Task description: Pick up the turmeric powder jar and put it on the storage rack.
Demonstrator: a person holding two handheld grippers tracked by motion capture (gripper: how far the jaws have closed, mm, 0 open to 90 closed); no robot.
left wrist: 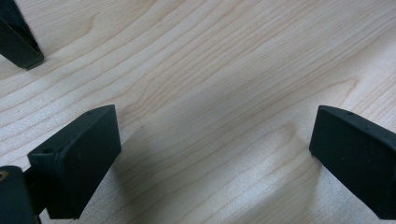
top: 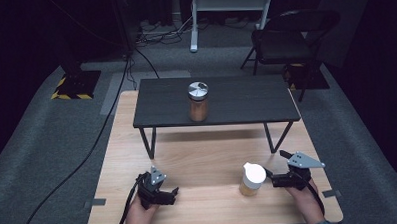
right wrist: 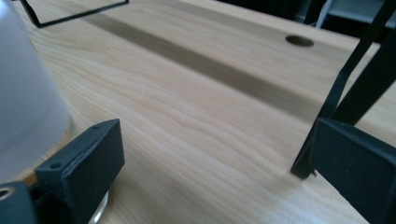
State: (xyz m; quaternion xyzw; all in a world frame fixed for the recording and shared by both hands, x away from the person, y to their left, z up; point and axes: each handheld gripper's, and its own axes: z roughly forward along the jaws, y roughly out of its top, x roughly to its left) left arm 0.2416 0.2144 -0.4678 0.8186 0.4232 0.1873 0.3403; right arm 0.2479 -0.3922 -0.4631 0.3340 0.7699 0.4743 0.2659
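Right gripper [top: 275,175] jaws wide, empty; white-lidded jar [top: 252,179] just beside at its 9 o'clock, outside the jaws. Swing left to centre the jar before closing. Left gripper [top: 172,194] open, idle.

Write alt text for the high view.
A person's right tool, open, sits beside a white-lidded jar on a light wooden table; the left tool rests apart. A silver-lidded jar stands on a dark raised shelf.
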